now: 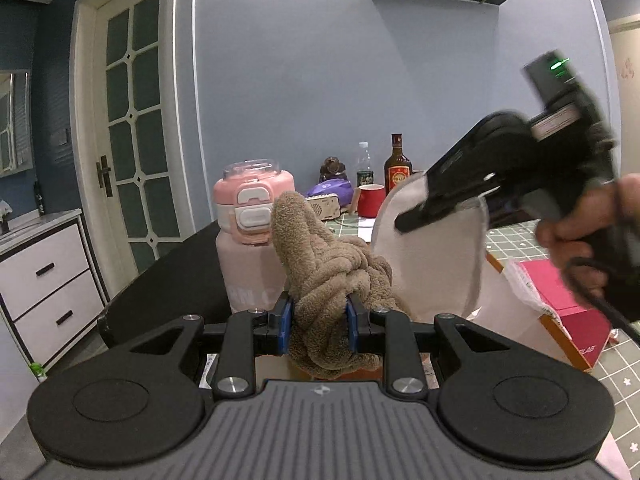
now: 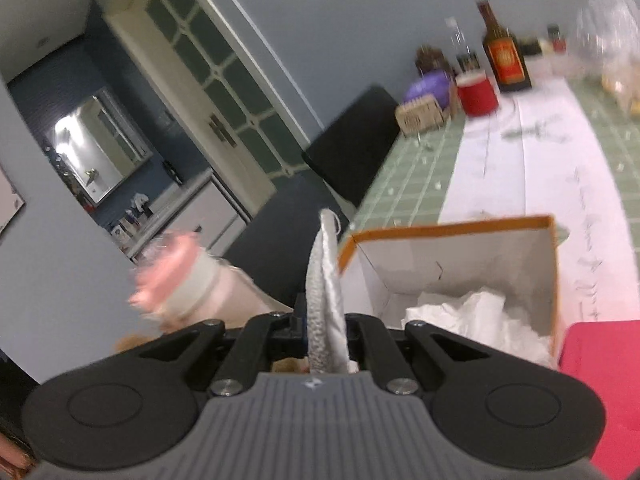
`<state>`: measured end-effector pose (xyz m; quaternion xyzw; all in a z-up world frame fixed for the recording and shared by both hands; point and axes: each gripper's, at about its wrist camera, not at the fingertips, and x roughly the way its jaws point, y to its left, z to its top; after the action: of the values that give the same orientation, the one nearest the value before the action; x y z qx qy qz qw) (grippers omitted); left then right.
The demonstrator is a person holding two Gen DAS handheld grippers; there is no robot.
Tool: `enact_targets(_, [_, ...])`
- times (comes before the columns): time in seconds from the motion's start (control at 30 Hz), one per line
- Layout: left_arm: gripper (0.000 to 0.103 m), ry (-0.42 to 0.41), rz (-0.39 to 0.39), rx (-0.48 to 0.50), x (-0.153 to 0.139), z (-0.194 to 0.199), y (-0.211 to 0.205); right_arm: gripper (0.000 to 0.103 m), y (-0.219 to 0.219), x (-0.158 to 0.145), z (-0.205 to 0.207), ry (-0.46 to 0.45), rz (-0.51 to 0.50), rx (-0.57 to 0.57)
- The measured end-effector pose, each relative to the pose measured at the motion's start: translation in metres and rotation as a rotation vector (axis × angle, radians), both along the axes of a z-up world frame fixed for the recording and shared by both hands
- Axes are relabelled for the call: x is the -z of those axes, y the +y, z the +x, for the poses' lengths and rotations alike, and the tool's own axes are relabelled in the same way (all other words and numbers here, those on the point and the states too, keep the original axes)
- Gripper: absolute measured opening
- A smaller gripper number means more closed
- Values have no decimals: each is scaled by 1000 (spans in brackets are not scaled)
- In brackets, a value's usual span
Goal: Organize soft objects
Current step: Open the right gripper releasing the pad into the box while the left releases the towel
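1. The open cardboard box, white inside with an orange-brown rim, lies just ahead and to the right of the right gripper. Crumpled white paper fills its bottom; the gripper body cuts off its near edge.
2. The pink bottle stands upright just ahead and left of the left gripper, partly hidden behind the towel. In the right wrist view it is a pink blur at the left.
3. The brown towel is a bunched roll clamped between the left gripper's blue pads, jaws partly closed on it. Its long axis runs away from the gripper, rising up and slightly left to a rounded end; its near end sags below the fingers, out of sight.
4. The white fabric pad, a flat oval, is pinched edge-on between the right gripper's nearly closed jaws. Its long axis points forward and up from the fingers, the tip ahead of the box's near corner. In the left wrist view it hangs broadside under that blurred gripper, held by a hand.
5. The red mug and brown glass bottle stand far ahead on the table; their labels are too blurred to read.
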<state>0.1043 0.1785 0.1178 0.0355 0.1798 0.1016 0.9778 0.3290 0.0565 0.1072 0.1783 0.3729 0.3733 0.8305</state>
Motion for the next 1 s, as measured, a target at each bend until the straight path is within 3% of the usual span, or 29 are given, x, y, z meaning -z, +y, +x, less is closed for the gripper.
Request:
enact_targets(0.03, [30,5,3,-2,1,3,-1,10,5,5,7,14,-57,29])
enact_targets(0.07, [30,11,14,-8,2,5,-3,19,8,7,11,14,-108,66])
enact_targets(0.1, [30,14,24,-15,3,7,-4,42,10,10,12,4,-157,97])
enact_targets(0.13, [30,17,31,-18,3,10,-5,47,11,11,13,-17,-192,115])
enact_targets(0.23, [30,22,46,-22,4,16,-10,50,2,8,5,-66,-212,123])
enact_targets(0.4, [30,37,64,-26,5,25,-21,90,-27,-10,-14,-215,-217,179])
enact_targets(0.53, [30,60,54,-25,5,41,-31,91,-61,-21,-26,-305,-228,224])
enact_targets(0.7, [30,85,4,-42,0,61,-40,91,-95,-18,-34,-268,-185,219])
enact_targets(0.9, [30,104,106,-78,5,86,-51,91,-129,-13,-45,-271,-95,233])
enact_targets(1.0, [30,171,127,-128,13,104,-48,91,-145,-6,-49,-262,-67,243])
